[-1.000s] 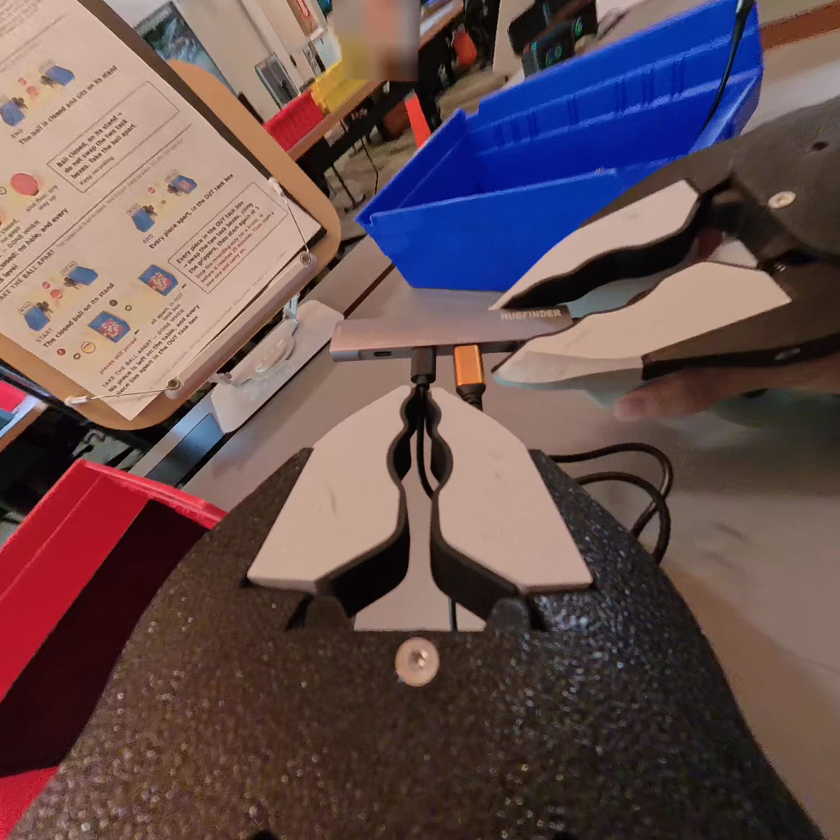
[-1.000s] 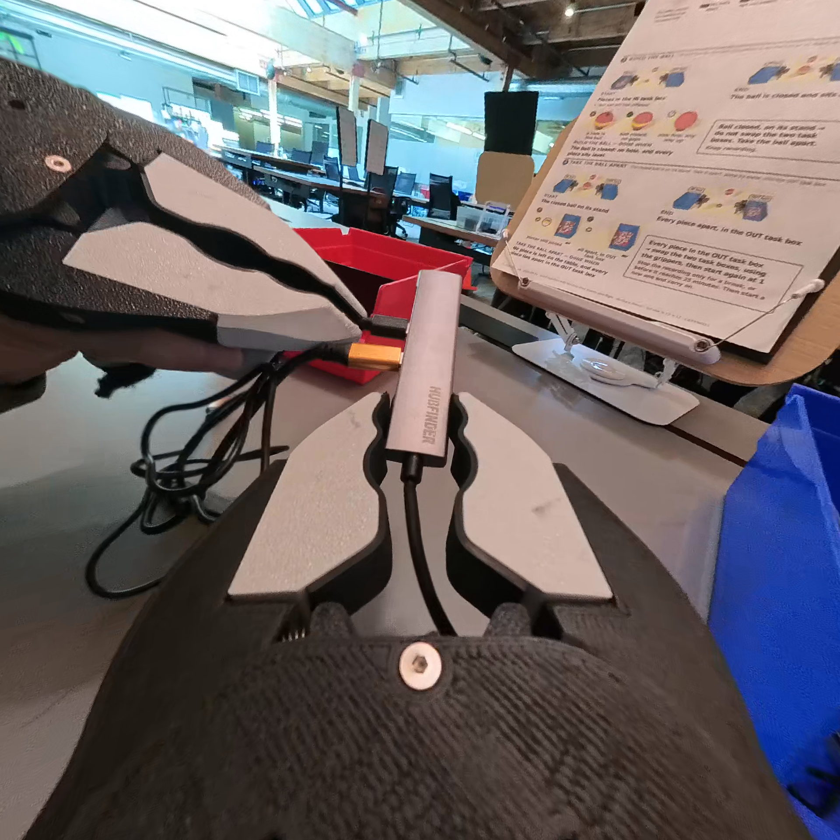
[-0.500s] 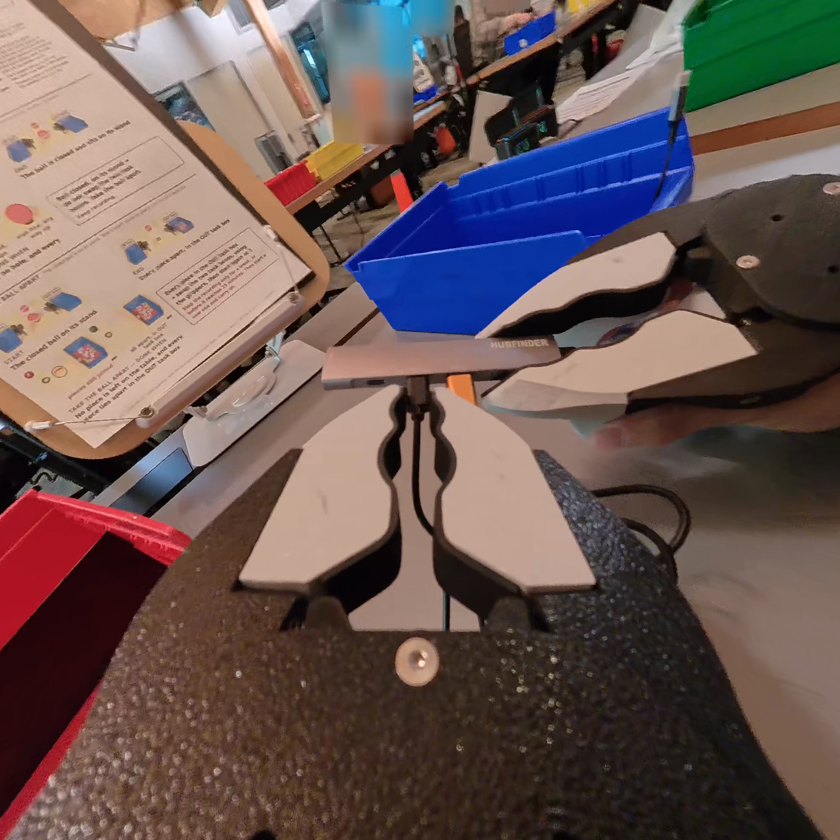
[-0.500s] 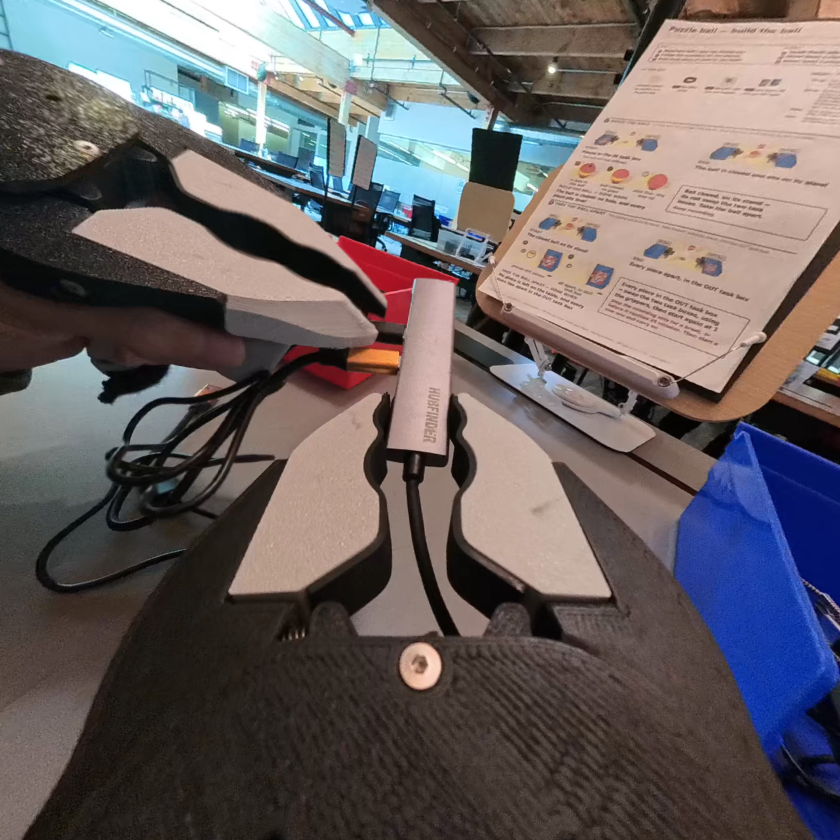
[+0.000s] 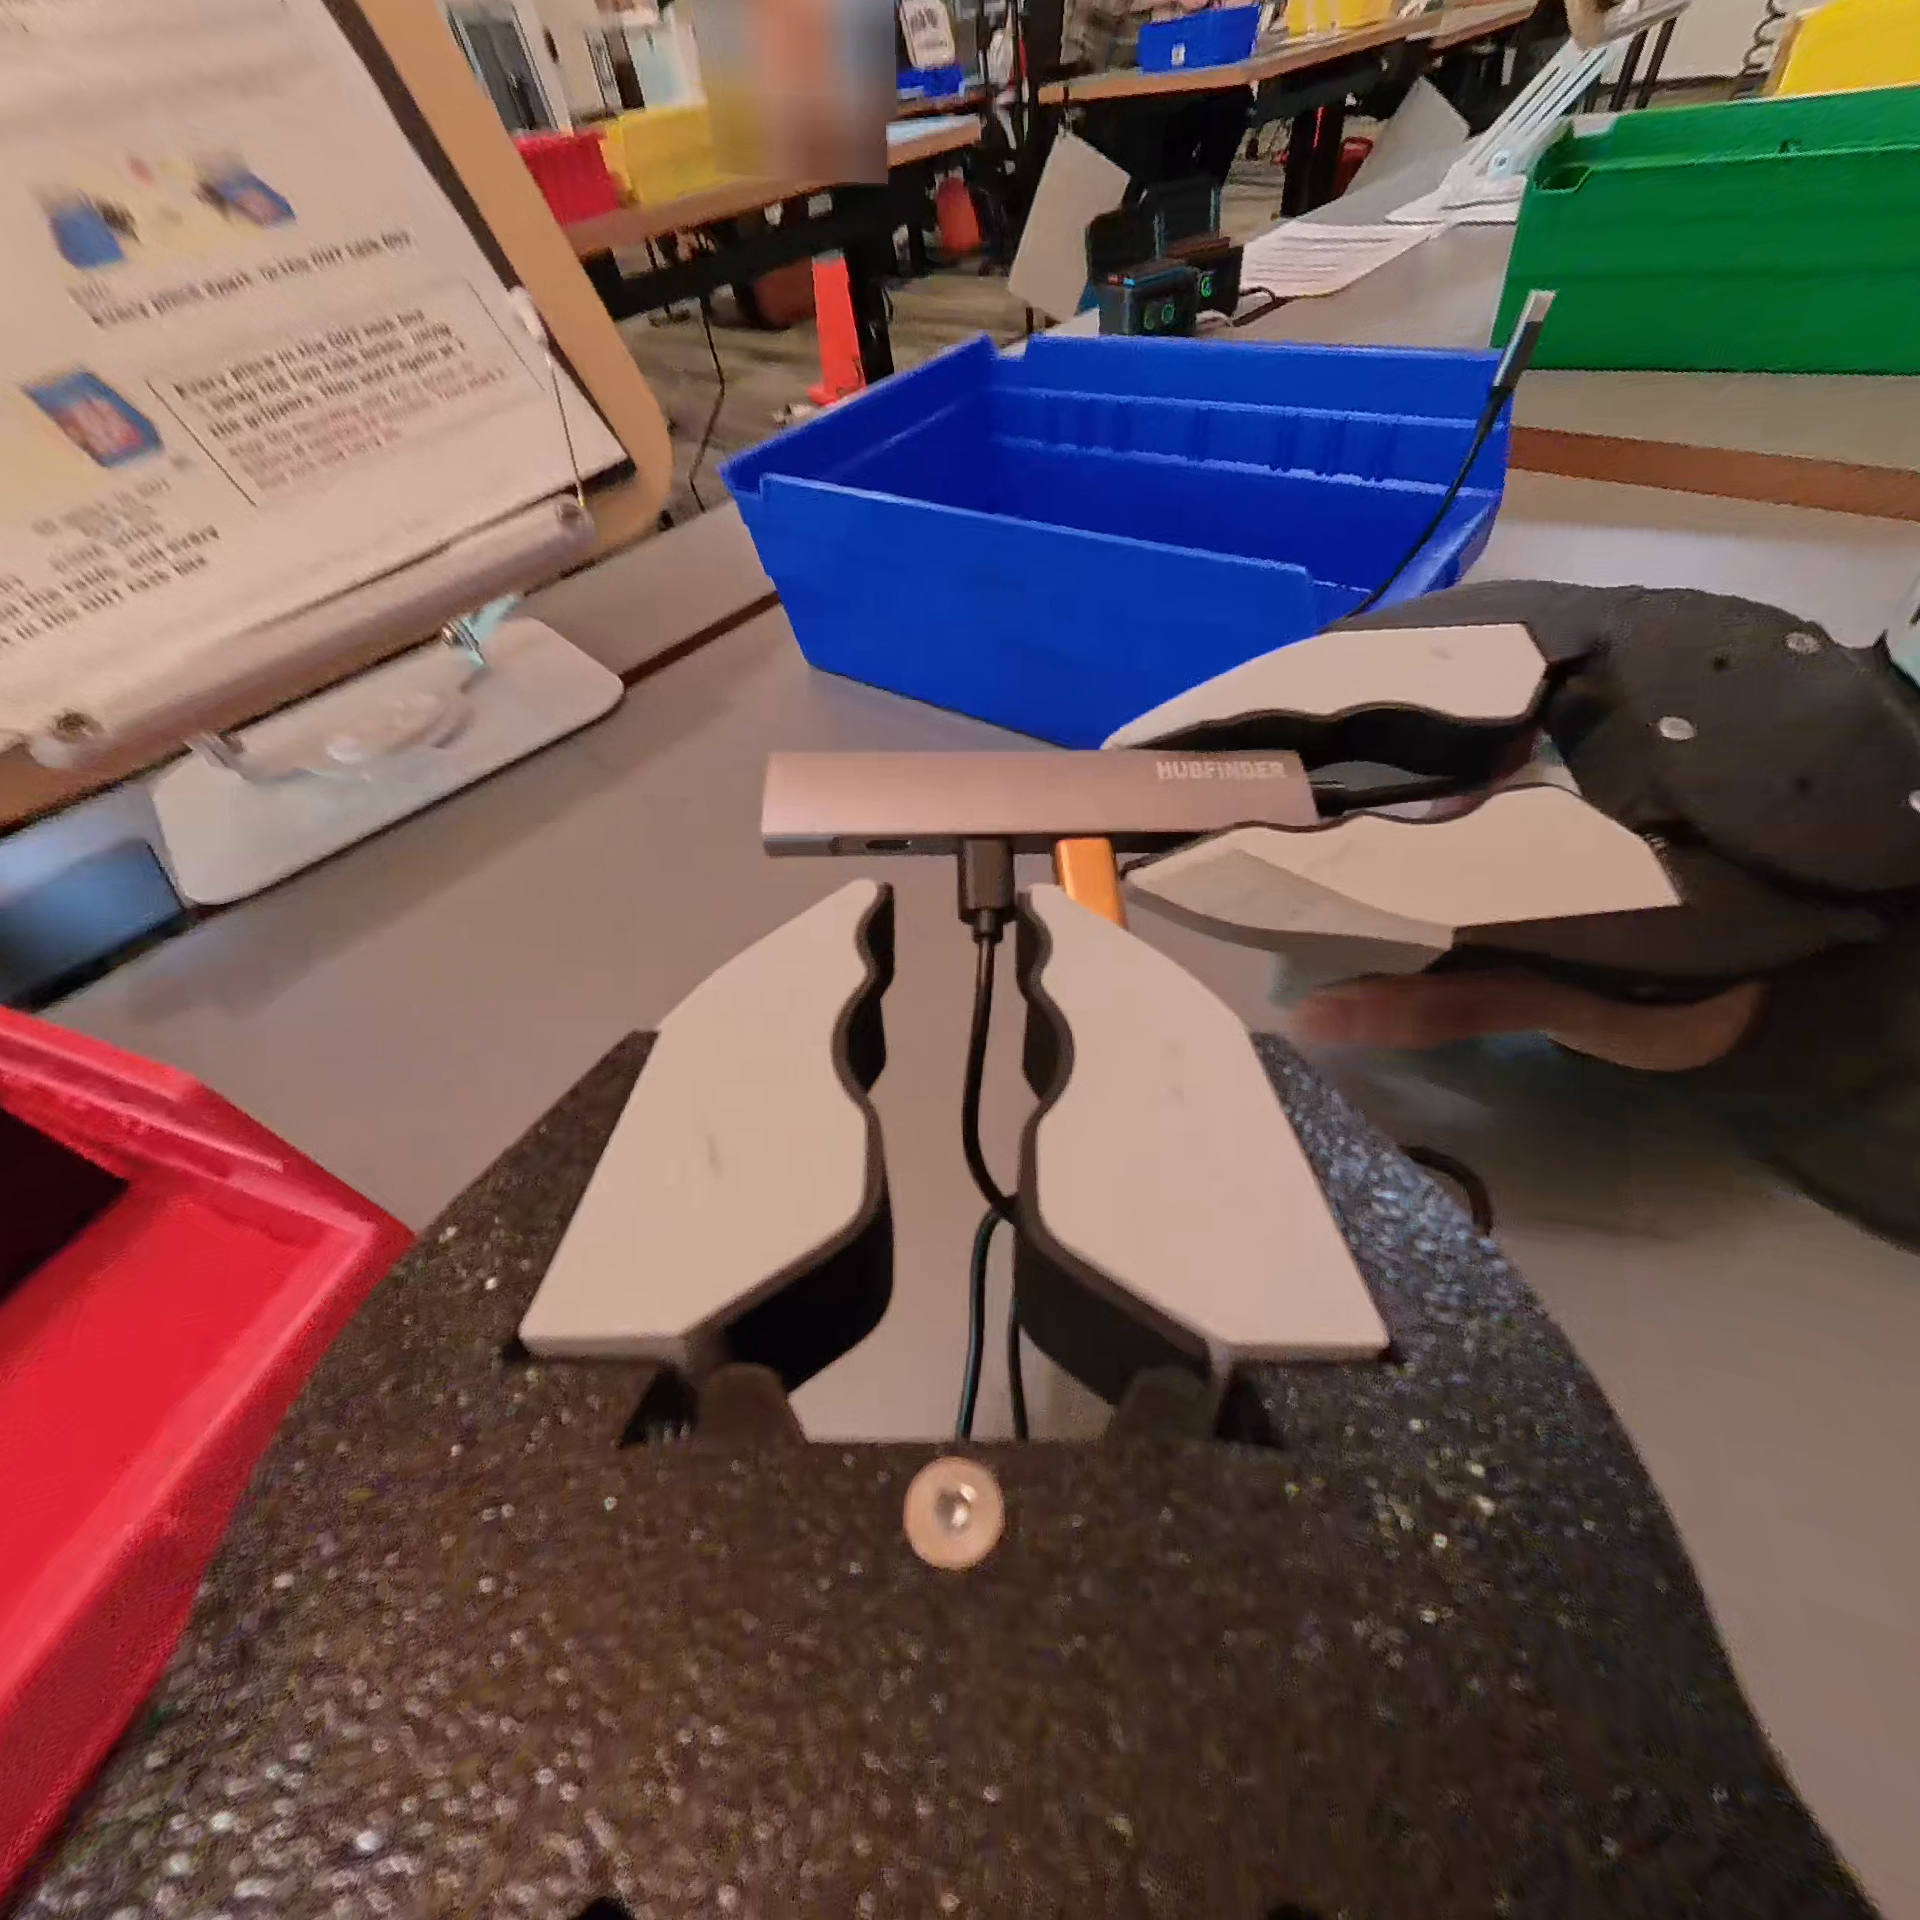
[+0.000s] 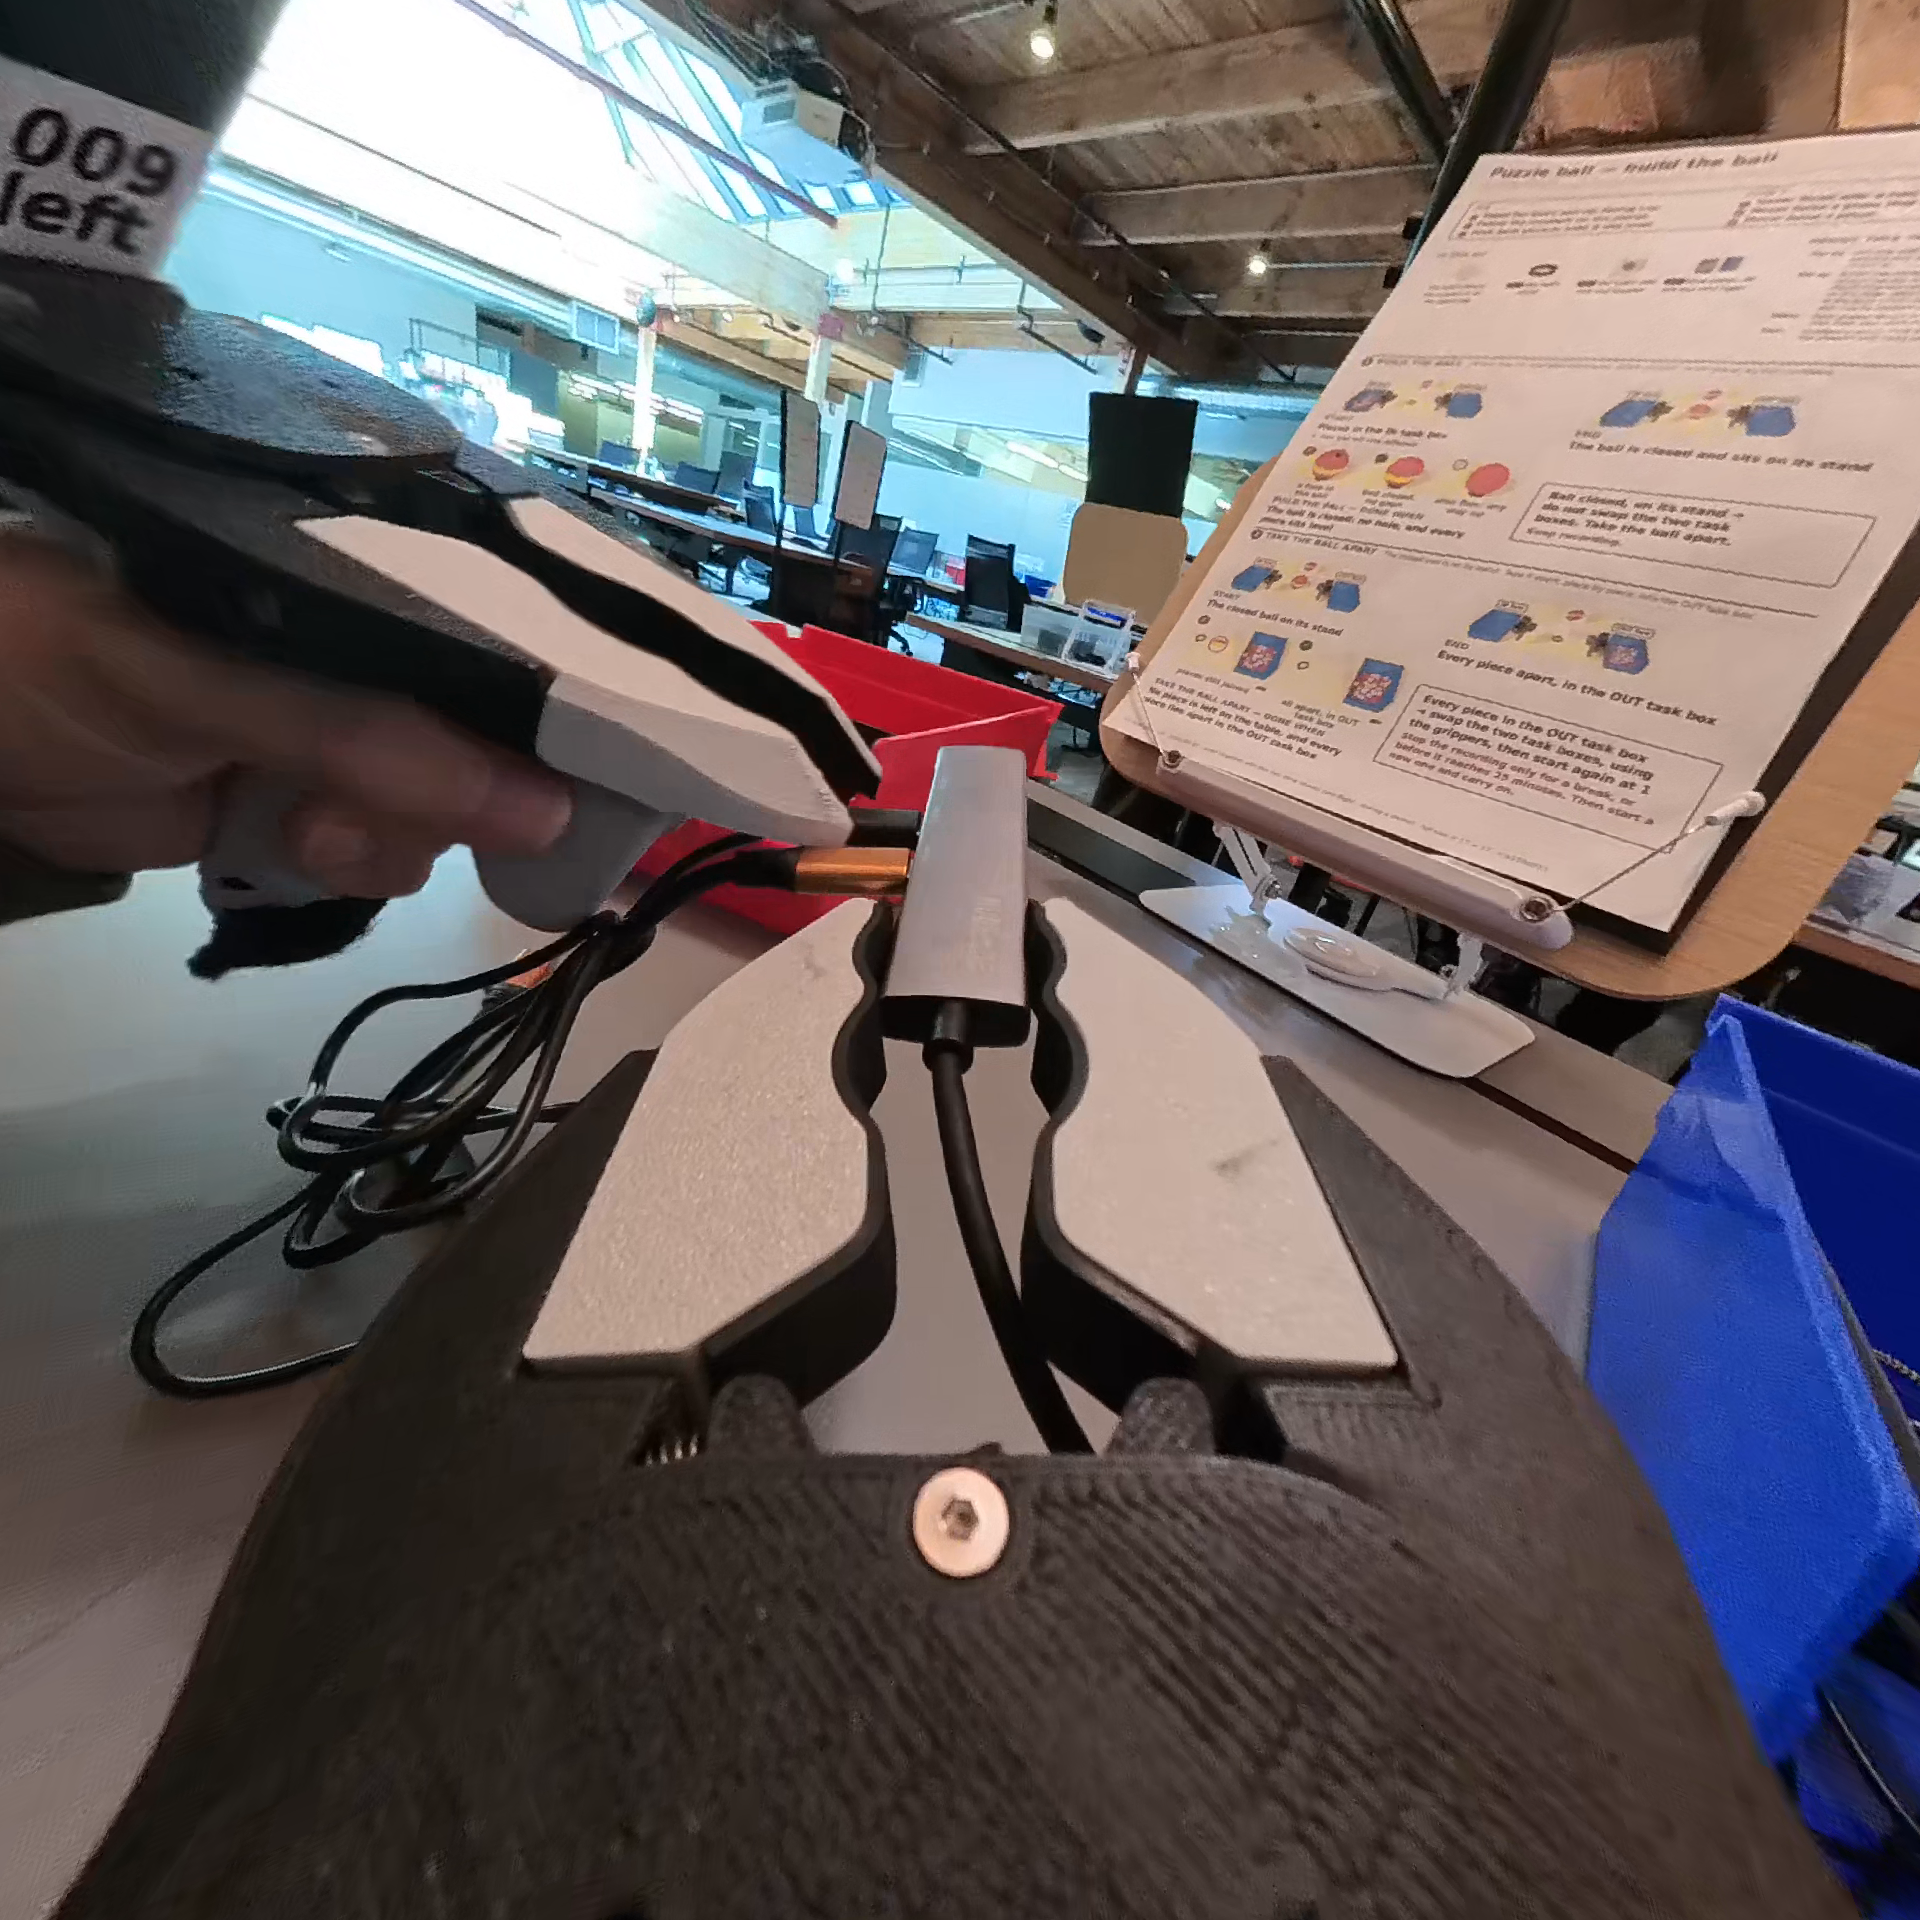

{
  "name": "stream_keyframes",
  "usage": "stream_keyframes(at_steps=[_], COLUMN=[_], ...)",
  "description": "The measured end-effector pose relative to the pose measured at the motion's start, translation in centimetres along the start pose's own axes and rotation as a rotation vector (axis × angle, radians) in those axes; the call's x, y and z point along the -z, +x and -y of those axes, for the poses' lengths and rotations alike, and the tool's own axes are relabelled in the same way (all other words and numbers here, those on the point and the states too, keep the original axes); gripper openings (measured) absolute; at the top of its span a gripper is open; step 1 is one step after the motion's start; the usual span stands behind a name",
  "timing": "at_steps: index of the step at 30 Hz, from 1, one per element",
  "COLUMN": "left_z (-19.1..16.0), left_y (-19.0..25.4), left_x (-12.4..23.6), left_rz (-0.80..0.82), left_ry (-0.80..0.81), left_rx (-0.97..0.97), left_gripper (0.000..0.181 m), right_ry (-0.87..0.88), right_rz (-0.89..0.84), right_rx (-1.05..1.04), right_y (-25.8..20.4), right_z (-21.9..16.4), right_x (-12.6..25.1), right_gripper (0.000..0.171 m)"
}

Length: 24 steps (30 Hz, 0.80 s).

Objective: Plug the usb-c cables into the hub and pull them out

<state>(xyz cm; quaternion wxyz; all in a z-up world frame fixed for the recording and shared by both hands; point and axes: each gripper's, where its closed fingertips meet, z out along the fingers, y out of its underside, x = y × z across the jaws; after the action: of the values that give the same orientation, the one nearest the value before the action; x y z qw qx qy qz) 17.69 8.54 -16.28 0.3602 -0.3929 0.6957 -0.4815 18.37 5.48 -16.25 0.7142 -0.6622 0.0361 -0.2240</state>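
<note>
A grey USB hub point(image 5: 997, 795) is held level above the table. My right gripper point(image 5: 1132, 810) is shut on its right end; in the right wrist view my right gripper point(image 6: 956, 914) clamps the hub point(image 6: 971, 831) near its cord. A black USB-C plug point(image 5: 985, 878) and an orange USB-C plug point(image 5: 1086, 878) both sit in the hub's side ports. My left gripper point(image 5: 956, 899) is open, its fingers on either side of the black plug's cable without touching it. In the right wrist view the left gripper point(image 6: 857, 800) sits at the black plug point(image 6: 883, 821), above the orange plug point(image 6: 852, 864).
A blue bin point(image 5: 1039, 603) stands behind the hub, with the hub's cord end point(image 5: 1522, 322) sticking up at its rim. A red bin point(image 5: 156, 1299) is at the left, a green bin point(image 5: 1714, 229) far right. An instruction board point(image 5: 260, 416) stands on the left. Black cables point(image 6: 395, 1143) coil on the table. Both grippers' tips are close together, under 4 cm apart.
My left gripper has opened and let go of the black cable, which stays plugged in. Both grippers and the hub have shifted a little; the right stays shut on the hub.
</note>
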Motion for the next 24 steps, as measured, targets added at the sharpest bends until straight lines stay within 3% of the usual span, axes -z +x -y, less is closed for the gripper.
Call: stream_keyframes(at_steps=[5,24], left_z=[-0.65,-0.19], left_y=[0.53,0.81], left_x=[-0.09,-0.18], left_rz=[-0.052,-0.014], left_ry=[-0.05,-0.027], left_rx=[0.085,0.001], left_gripper=[0.01,0.01], right_ry=[-0.006,0.02], right_rz=[0.009,-0.006], right_rx=[0.034,-0.048], right_y=[-0.41,0.5], right_z=[-0.09,0.19], right_x=[-0.11,0.15], right_gripper=[0.025,0.025])
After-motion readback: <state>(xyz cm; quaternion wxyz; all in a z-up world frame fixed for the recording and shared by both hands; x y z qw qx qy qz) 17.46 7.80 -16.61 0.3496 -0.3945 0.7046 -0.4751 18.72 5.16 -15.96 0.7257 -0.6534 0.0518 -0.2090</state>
